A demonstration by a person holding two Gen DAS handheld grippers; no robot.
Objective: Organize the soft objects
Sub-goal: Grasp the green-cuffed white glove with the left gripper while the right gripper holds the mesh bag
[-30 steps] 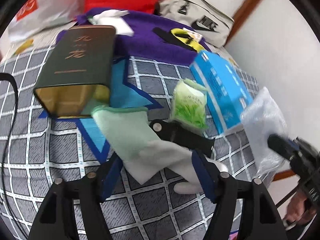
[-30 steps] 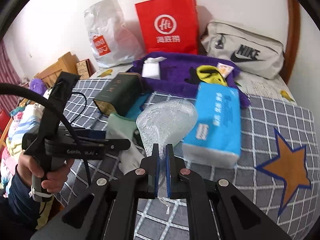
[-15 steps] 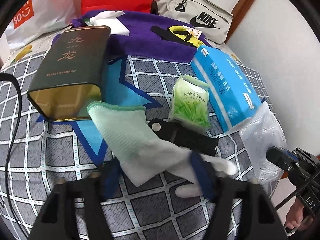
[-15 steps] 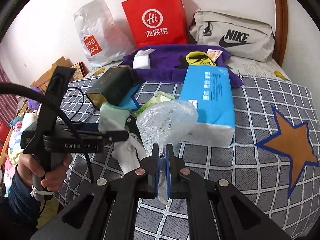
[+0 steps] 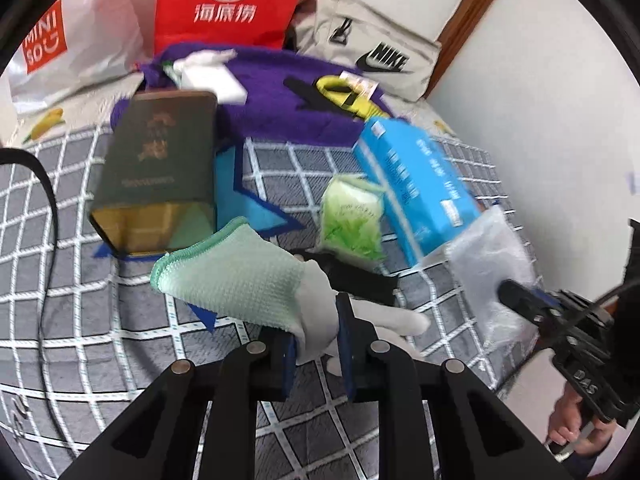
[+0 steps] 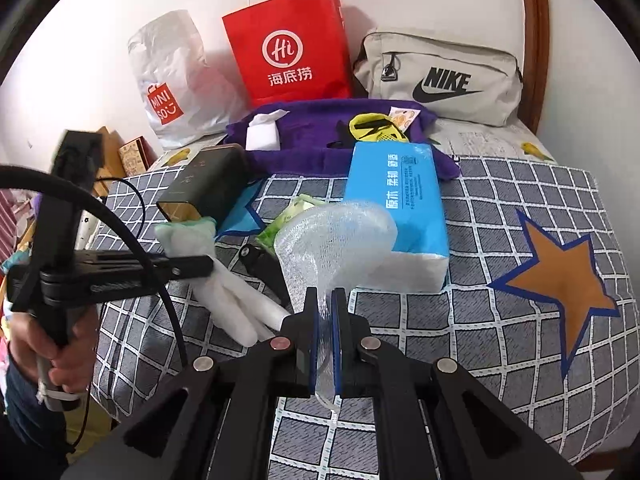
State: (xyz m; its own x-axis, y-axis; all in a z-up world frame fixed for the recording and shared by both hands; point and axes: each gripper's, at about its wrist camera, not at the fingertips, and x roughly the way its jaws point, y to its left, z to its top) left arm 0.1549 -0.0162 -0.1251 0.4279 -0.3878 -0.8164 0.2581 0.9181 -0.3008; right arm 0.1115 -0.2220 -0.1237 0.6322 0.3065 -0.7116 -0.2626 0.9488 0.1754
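Between the blue pads of the left gripper (image 5: 316,344) sits the white palm section of a work glove (image 5: 256,284); the jaws are closing and already pinch the fabric. The glove's mint-green cuff extends ahead and to the left of the fingers, clear of the checked bedspread (image 5: 80,320), while its white fingers trail to the right of the jaws.

Directly ahead of the cuff lies a dark green tin (image 5: 160,168) on its side. Ahead and to the right lie a black strap (image 5: 360,280), a green-printed packet (image 5: 352,220) and, beyond it, a blue tissue pack (image 5: 416,188).

The right gripper (image 6: 325,336) is clamped together on the lower edge of a clear bubble-wrap pouch (image 6: 336,244), which rises ahead of the jaws with its mouth open. The tissue pack lies just behind and to the right of the pouch. To the left of the right gripper, the left gripper holds the glove near the bed edge.

Far ahead of both grippers, against the wall, stand a red paper bag (image 6: 288,44), a white plastic bag (image 6: 172,80) and a grey waist bag (image 6: 440,76), with a purple towel (image 6: 320,144) in front of them.
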